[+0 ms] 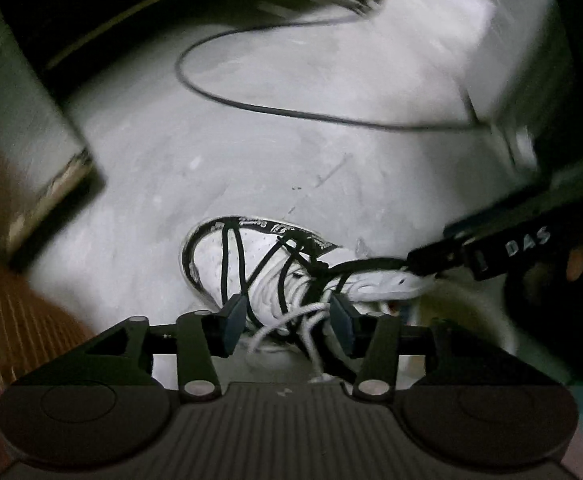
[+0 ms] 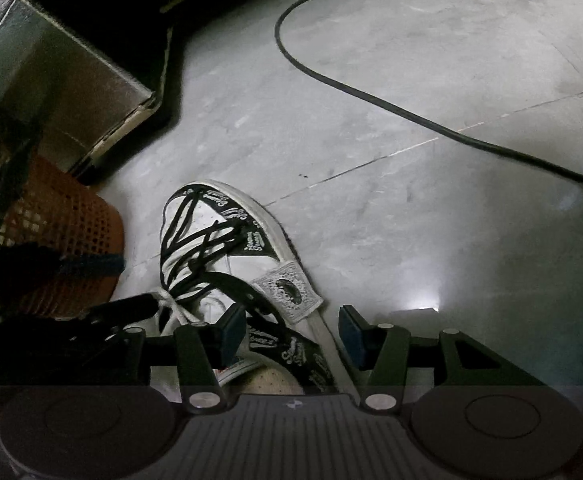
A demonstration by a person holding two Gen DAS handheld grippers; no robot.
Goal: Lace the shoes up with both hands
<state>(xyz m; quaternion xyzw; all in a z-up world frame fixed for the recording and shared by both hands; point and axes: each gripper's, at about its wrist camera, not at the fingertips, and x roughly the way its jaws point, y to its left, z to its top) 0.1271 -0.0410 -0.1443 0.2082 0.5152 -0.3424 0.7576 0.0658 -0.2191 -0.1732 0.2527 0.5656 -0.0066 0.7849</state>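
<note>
Both tools hang over a white shoe [image 2: 219, 248] lying on the floor [image 2: 411, 128], toe pointing away, long axis running from the tools outward. Left tool [image 1: 287, 320] stands about half apart, black lace [image 1: 231, 264] and white lace [image 1: 291, 316] loose between its pads, unpinched. Right tool [image 2: 291, 332] sits apart, straddling the shoe's collar, clamping nothing. Left seems nearer the lace ends.

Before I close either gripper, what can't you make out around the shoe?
- Left wrist view: where the white lace ends go. They pass behind the left gripper body, and the picture is blurred.
- Left wrist view: whether the right gripper touches the black lace. It is seen side-on and blurred.
- Right wrist view: the heel of the shoe, hidden behind the right gripper's body.
</note>
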